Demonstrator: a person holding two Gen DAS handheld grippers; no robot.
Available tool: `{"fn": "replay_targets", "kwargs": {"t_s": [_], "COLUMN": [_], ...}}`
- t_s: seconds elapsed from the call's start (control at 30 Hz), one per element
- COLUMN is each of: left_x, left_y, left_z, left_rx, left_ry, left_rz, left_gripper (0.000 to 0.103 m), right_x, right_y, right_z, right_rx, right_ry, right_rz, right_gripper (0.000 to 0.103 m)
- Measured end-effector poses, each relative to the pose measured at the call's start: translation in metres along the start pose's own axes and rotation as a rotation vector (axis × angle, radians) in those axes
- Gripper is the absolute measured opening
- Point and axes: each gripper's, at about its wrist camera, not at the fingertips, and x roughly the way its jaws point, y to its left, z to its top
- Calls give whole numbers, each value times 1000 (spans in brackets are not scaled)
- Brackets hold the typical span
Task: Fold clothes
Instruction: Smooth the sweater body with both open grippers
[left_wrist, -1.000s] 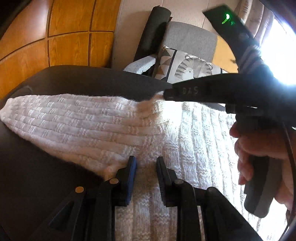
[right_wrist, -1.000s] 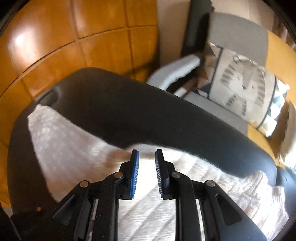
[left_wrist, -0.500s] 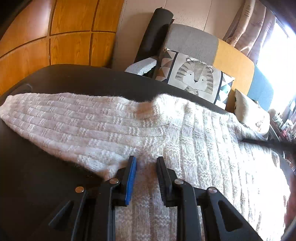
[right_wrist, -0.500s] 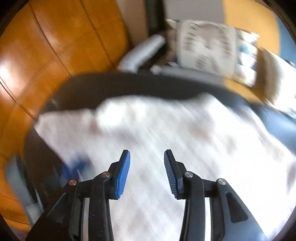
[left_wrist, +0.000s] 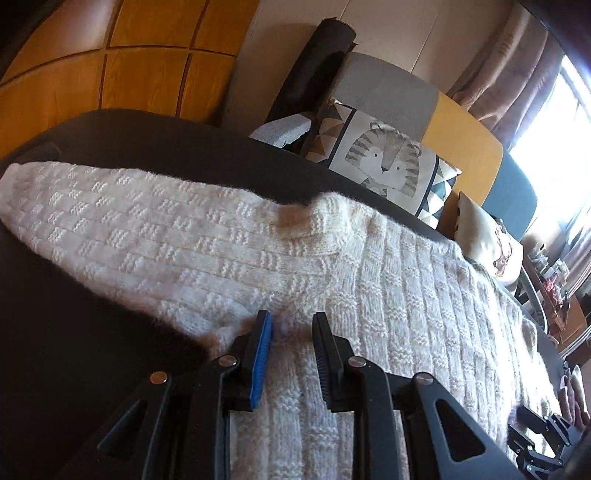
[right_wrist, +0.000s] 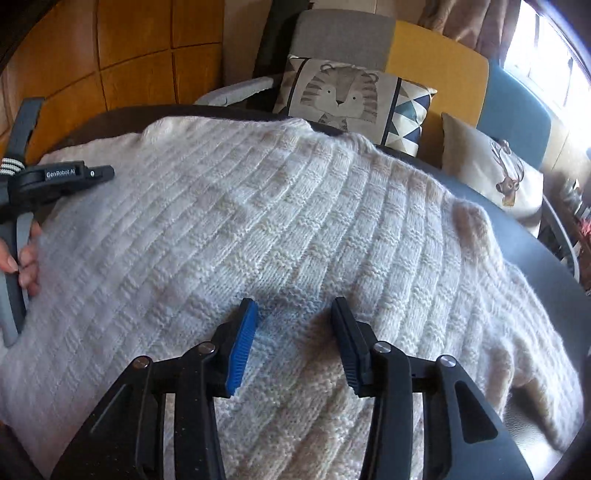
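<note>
A: On the left wrist view, we had the white knit sweater lying flat on the dark table, one sleeve stretched out toward the left edge. We logged no fold in that sleeve.

B: Left gripper?

A: Jaws a little apart, hovering just over the knit near the armpit seam. We saw no fabric pinched between the pads, so we marked it as not gripping. The right gripper only showed as a dark bit at the lower right corner.

B: Right wrist view next.

A: From there we saw the sweater body spread across most of the table, and on the right side the cloth lay rumpled in a loose overlapping flap. We couldn't tell whether that was a sleeve brought in or just slack.

B: Right claw state?

A: Opening, jaws parted wide above the knit, with fabric below them but nothing clamped. The left gripper body and a hand sat at the far left.

B: Progress call?

A: Early, we judged. Garment laid out; left sleeve fold, right side and body folds all still to do.
</note>
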Motion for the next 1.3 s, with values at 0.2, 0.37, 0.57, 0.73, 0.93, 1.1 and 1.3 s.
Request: {"fn": "replay_targets", "kwargs": {"t_s": [0.2, 0.37, 0.57, 0.73, 0.93, 1.1, 1.3], "left_x": [4, 4, 5, 7, 9, -1, -73], "left_y": [-10, -9, -8, -9, -20, -20, 21], "left_z": [0, 1, 1, 2, 3, 14, 10], "left_rx": [46, 42, 42, 47, 101, 146, 38], "left_ry": [4, 4, 2, 0, 20, 123, 77], "left_rz": [56, 50, 51, 53, 115, 63, 13], "left_gripper": [23, 23, 23, 23, 23, 23, 23], "right_x": [2, 3, 5, 5, 4, 5, 4], "right_y": [-25, -19, -20, -25, -24, -23, -31], "right_z": [1, 1, 0, 0, 0, 0, -2], "right_rx": [141, 119, 126, 150, 140, 134, 175], "right_ry": [-28, -31, -37, -43, -41, -42, -53], "right_rz": [168, 142, 163, 190, 181, 174, 226], "right_gripper": [46, 46, 51, 51, 51, 51, 51]}}
